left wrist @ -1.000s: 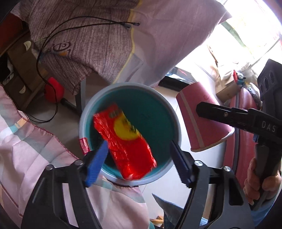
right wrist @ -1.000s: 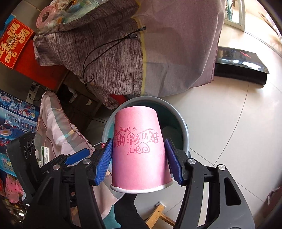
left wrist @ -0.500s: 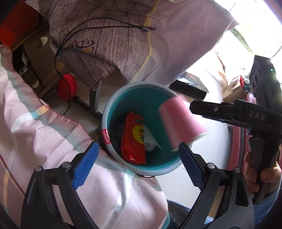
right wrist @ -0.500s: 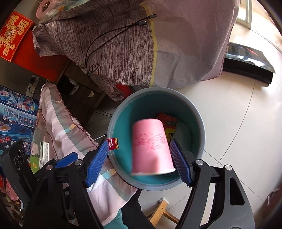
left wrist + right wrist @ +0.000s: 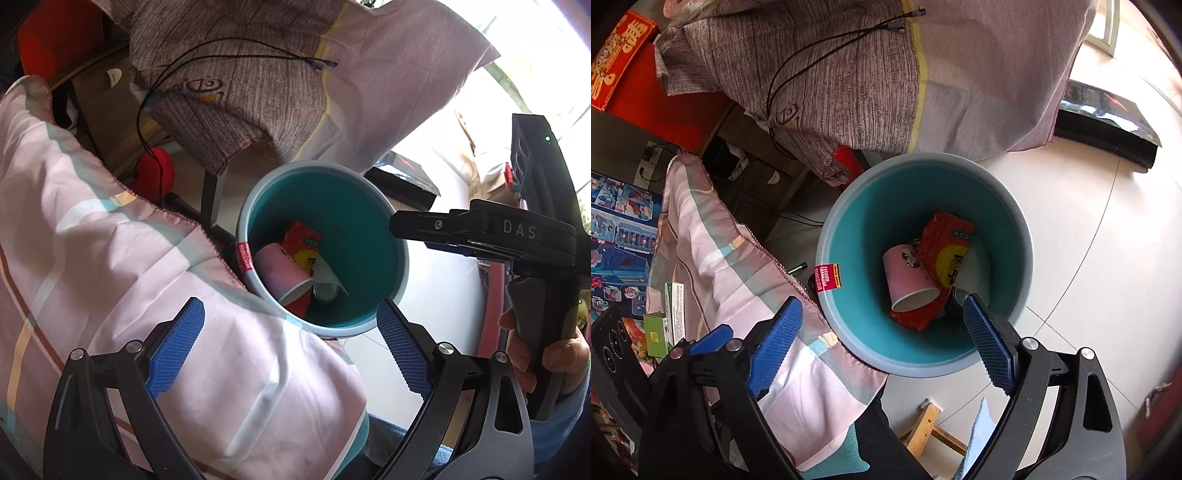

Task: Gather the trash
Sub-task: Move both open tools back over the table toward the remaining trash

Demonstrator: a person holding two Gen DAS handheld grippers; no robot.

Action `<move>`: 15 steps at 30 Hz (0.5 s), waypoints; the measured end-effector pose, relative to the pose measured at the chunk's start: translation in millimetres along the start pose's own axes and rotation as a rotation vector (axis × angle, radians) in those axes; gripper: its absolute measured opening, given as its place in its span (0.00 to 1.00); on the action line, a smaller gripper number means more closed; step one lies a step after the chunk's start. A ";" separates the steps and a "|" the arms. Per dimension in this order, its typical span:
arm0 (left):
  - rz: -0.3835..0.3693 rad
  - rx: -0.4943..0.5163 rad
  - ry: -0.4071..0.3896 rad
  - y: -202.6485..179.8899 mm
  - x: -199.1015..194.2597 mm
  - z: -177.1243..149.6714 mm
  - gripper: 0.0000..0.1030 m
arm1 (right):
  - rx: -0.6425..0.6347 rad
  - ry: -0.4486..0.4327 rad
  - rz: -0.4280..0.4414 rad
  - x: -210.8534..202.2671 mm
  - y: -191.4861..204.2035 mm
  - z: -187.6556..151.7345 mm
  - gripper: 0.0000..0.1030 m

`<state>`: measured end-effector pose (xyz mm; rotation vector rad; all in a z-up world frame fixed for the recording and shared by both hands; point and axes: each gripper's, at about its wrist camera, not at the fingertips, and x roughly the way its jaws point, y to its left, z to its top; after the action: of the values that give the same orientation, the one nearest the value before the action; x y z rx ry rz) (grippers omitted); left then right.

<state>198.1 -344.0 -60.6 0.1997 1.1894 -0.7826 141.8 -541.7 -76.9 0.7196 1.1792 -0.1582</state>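
The right gripper (image 5: 882, 339) points steeply down over the near rim of the teal wastebasket (image 5: 1027, 236), its blue pads spreading apart with nothing between them; the left gripper (image 5: 290, 347) is likewise angled down above the near rim, jaws opening and empty, over the pink checked quilt (image 5: 110, 258). In the left wrist view the right tool comes in from the right edge, level across the basket's far-right rim, gripped by a hand (image 5: 546, 347) low at that edge. Inside the basket the pink paper cup (image 5: 910, 277) lies on its side against the near-left wall, its long axis running from the closed base at upper left to the open mouth at lower right, the mouth facing the near rim. It leans on a red snack wrapper (image 5: 945, 251), which lies lengthwise from the far wall toward the near one. A red label (image 5: 827, 277) hangs on the basket's left rim, where the quilt's edge touches.
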 end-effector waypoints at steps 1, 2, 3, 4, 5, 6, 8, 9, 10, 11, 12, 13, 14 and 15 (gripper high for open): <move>0.001 -0.004 -0.003 1.4 -2.1 -1.7 0.92 | -0.006 -0.002 -0.001 -1.2 2.7 -1.5 0.82; 0.001 -0.008 -0.006 3.6 -4.7 -3.6 0.93 | -0.014 -0.003 -0.003 -2.5 6.1 -3.5 0.82; 0.002 -0.012 -0.008 5.9 -7.5 -5.8 0.93 | -0.021 -0.002 -0.005 -3.5 8.5 -4.5 0.82; 0.004 -0.015 -0.011 7.5 -10.2 -7.9 0.93 | -0.028 -0.003 -0.009 -4.5 11.6 -6.5 0.82; 0.008 -0.018 -0.016 10.0 -14.0 -10.9 0.93 | -0.041 -0.006 -0.015 -6.2 16.1 -9.4 0.82; 0.010 -0.021 -0.020 11.9 -16.7 -12.2 0.93 | -0.052 -0.008 -0.019 -7.3 19.7 -11.4 0.82; 0.010 -0.029 -0.030 15.7 -23.4 -16.4 0.93 | -0.075 -0.009 -0.025 -10.0 28.7 -16.7 0.82; 0.010 -0.034 -0.036 17.8 -27.6 -19.2 0.93 | -0.086 -0.008 -0.025 -11.7 33.7 -19.7 0.82; 0.012 -0.038 -0.042 19.5 -31.4 -22.0 0.93 | -0.096 -0.009 -0.024 -12.8 38.5 -21.8 0.83; 0.014 -0.042 -0.046 21.4 -34.6 -24.6 0.93 | -0.113 -0.009 -0.022 -15.1 45.1 -25.4 0.85; 0.014 -0.048 -0.051 24.8 -39.3 -28.3 0.93 | -0.126 -0.009 -0.019 -16.6 50.3 -28.0 0.87; 0.016 -0.053 -0.054 27.4 -43.7 -32.2 0.94 | -0.140 -0.012 -0.014 -18.3 56.0 -30.9 0.88; 0.018 -0.058 -0.057 30.2 -47.4 -36.0 0.94 | -0.161 -0.017 -0.011 -20.6 64.5 -35.0 0.89; 0.024 -0.065 -0.065 34.5 -53.1 -41.5 0.94 | -0.172 -0.019 -0.010 -21.6 70.0 -37.2 0.89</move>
<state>180.9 -273.7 -38.4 0.1337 1.1477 -0.7231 137.0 -471.3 -34.8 0.5599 1.1631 -0.0701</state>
